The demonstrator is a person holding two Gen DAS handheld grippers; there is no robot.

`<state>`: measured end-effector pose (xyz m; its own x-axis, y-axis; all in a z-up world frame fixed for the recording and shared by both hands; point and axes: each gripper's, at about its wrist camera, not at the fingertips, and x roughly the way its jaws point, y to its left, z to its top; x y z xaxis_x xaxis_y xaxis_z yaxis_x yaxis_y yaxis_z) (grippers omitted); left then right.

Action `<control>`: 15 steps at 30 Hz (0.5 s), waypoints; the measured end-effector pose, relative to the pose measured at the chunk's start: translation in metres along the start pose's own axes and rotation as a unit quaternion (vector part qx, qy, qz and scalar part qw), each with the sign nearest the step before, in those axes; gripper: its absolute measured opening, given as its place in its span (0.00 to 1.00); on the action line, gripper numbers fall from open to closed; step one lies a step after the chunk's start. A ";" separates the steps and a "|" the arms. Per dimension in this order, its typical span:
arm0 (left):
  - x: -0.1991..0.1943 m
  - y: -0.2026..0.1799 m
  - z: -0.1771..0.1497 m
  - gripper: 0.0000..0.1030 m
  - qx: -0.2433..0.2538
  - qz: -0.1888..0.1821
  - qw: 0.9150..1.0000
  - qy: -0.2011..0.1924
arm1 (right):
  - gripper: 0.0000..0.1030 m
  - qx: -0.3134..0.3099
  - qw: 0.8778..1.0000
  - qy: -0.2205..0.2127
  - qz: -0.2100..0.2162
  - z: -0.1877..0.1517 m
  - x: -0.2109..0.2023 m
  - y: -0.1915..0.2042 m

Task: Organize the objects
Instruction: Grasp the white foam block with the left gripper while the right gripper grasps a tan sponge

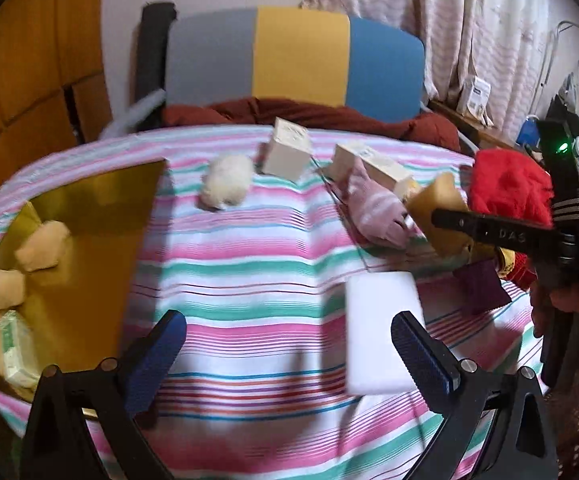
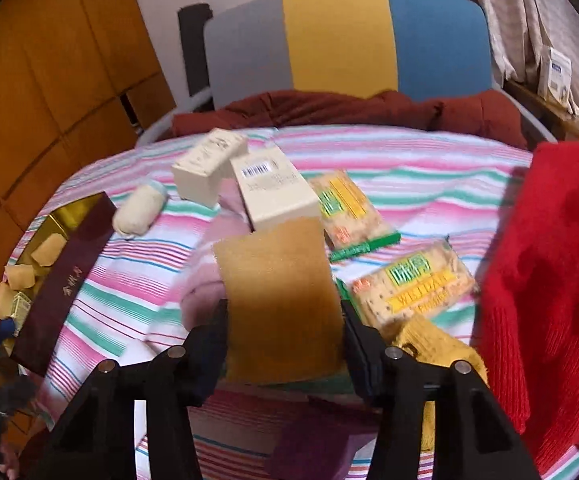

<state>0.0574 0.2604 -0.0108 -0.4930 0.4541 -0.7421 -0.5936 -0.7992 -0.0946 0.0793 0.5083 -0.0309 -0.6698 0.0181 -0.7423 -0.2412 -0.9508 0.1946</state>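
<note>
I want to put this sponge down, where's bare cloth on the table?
Bare striped cloth lies between the gold box and the white block. The right side is crowded: pink sock, cracker packs, red sweater.

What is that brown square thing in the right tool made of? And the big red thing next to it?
The brown square looks like a sponge or scouring pad: matte, grainy, porous face, soft edges. The right tool pinches it between its fingers. The red thing looks like fuzzy knitted wool or acrylic: a ribbed cuff and fluffy nap show.
</note>
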 end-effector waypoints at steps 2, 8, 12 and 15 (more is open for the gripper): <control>0.010 -0.007 0.002 1.00 -0.005 -0.016 1.000 0.018 | 0.51 0.007 1.000 -0.005 0.008 0.001 -0.003 -0.001; 0.034 -0.035 -0.001 1.00 0.005 -0.075 0.995 0.061 | 0.51 0.018 1.000 -0.019 0.015 0.005 -0.009 -0.004; 0.051 -0.043 -0.005 0.99 0.003 -0.092 0.992 0.084 | 0.51 0.028 0.999 -0.024 0.022 0.007 -0.012 -0.007; 0.061 -0.042 -0.008 0.95 0.001 -0.094 0.991 0.098 | 0.51 0.037 0.999 -0.025 0.025 0.007 -0.013 -0.011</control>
<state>0.0575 0.3187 -0.0568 -0.2408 0.5095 -0.8261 -0.6643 -0.7070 -0.2424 0.0855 0.5203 -0.0185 -0.7160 -0.0119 -0.6980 -0.2562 -0.9256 0.2786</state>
